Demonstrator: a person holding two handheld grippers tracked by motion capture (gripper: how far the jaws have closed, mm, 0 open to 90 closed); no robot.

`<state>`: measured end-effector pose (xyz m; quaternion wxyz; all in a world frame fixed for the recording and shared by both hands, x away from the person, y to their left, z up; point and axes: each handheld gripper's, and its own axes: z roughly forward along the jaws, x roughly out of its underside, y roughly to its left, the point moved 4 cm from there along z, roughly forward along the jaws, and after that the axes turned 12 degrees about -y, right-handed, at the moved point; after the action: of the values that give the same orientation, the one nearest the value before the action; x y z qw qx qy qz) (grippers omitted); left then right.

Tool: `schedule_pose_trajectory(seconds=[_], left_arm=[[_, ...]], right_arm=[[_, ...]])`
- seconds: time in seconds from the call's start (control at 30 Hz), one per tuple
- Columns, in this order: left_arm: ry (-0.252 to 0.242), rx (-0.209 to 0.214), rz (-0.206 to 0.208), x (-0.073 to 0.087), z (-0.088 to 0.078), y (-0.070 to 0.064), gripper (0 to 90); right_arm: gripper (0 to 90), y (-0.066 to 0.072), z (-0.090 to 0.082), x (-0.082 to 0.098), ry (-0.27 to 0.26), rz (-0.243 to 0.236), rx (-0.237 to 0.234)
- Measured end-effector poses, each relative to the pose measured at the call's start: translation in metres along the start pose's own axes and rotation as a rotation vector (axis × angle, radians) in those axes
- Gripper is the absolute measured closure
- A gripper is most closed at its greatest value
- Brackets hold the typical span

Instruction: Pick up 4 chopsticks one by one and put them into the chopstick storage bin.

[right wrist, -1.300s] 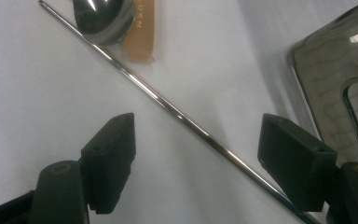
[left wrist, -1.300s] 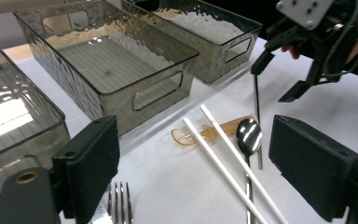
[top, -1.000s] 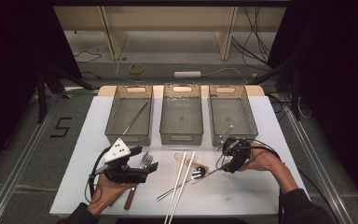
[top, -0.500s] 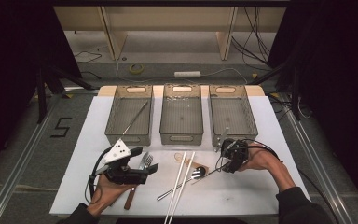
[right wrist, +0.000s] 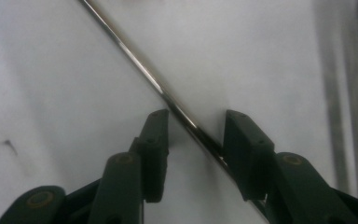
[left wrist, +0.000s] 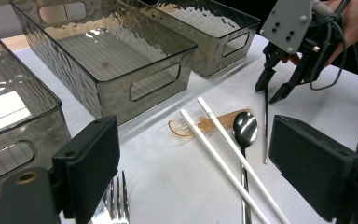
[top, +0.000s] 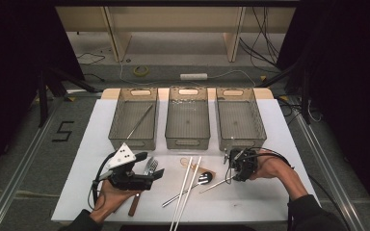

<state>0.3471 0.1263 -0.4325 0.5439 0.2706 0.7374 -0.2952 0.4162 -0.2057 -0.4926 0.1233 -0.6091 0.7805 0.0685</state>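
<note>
The step in hand is judged to be the pick-up of a thin metal rod [right wrist: 168,95], probably a steel chopstick, from the white tabletop [top: 279,139].

Right hand-held gripper [top: 233,163]: set down over the rod at about 4 o'clock on the tabletop, just in front of the right-hand bin [top: 239,120]. In the right gripper view the rod is seen lying slantwise between the two jaws. The jaws have just been closing and now stand narrow, but a gap is left on both sides of the rod, so no grip is made yet. From the left gripper view the same rod [left wrist: 265,126] is seen lying flat, its far end under the right hand-held gripper [left wrist: 274,93].

Left hand-held gripper [top: 147,168]: held at about 7 o'clock, jaws wide, nothing between them; a fork [top: 150,167] lies just beneath it.

Other things: a black spoon [top: 203,179], two white chopsticks [top: 188,190] and a brown plastic spoon [top: 190,162] are spread at 6 o'clock. One long metal stick [top: 139,121] is already lying in the left bin [top: 133,120]; the middle bin [top: 188,118] holds nothing.

Next move, as judged: the jaws are to be closed fully on the rod, which is thin and round, so slipping or rolling is to be expected; then a level lift and transfer to a bin, likely the left one.
</note>
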Motion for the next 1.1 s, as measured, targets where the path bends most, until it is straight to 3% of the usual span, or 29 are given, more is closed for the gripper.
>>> schedule_pose_trajectory(seconds=[0.37, 0.4, 0.7, 0.87, 1.1], left_arm=[[0.007, -0.002, 0.012, 0.001, 0.001, 0.0, 15.8], [0.007, -0.001, 0.013, 0.001, 0.001, 0.0, 15.8], [0.012, -0.003, 0.019, 0.001, 0.001, 0.001, 15.8], [0.016, -0.004, 0.023, 0.001, 0.001, 0.001, 15.8], [0.018, -0.008, 0.023, 0.001, 0.001, 0.002, 15.8]], right_arm=[[74.8, 0.011, -0.001, 0.001, 0.032, -0.058, -0.005], [76.2, 0.011, -0.001, 0.0, 0.037, -0.087, -0.007], [81.6, 0.017, 0.0, 0.001, 0.041, -0.125, -0.007], [85.5, 0.02, 0.0, 0.001, 0.036, -0.189, -0.004], [86.1, 0.023, -0.002, 0.003, 0.04, -0.196, -0.009]])
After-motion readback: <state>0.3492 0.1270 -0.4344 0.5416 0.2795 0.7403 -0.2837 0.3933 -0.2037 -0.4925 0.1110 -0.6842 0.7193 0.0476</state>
